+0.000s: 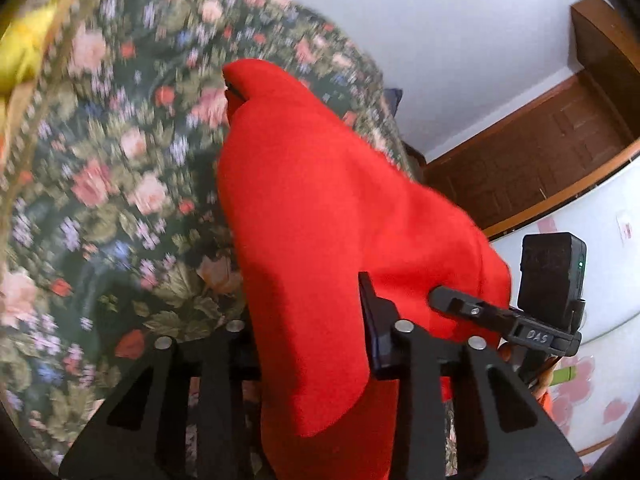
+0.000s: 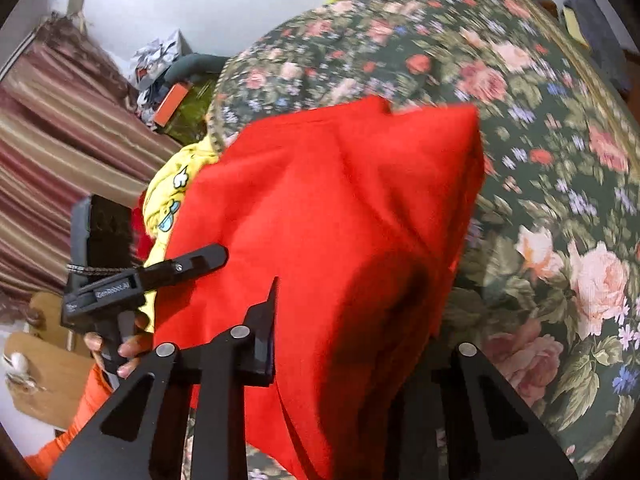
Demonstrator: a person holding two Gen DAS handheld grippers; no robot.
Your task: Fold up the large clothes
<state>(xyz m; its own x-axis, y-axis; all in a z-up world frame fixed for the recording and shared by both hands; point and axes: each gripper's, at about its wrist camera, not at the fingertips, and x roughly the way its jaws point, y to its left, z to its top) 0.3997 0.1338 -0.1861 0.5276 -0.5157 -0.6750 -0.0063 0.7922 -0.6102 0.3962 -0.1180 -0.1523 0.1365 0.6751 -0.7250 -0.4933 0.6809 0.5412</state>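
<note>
A large red garment (image 1: 320, 208) hangs between my two grippers above a bed with a floral cover (image 1: 100, 184). My left gripper (image 1: 316, 328) is shut on one edge of the red cloth, which drapes over and hides its left finger. The right gripper's tip (image 1: 452, 302) shows at the cloth's far edge in the left wrist view. In the right wrist view the red garment (image 2: 340, 216) fills the middle, and my right gripper (image 2: 352, 320) is shut on it; its right finger is hidden under the cloth. The left gripper (image 2: 200, 260) shows at the left.
A yellow printed garment (image 2: 172, 196) lies at the bed's edge beside the red one. Striped curtains (image 2: 60, 128) and clutter stand at the left. A wooden door (image 1: 540, 152) and a white fridge (image 1: 600, 248) are at the right. The floral cover (image 2: 540, 160) spreads right.
</note>
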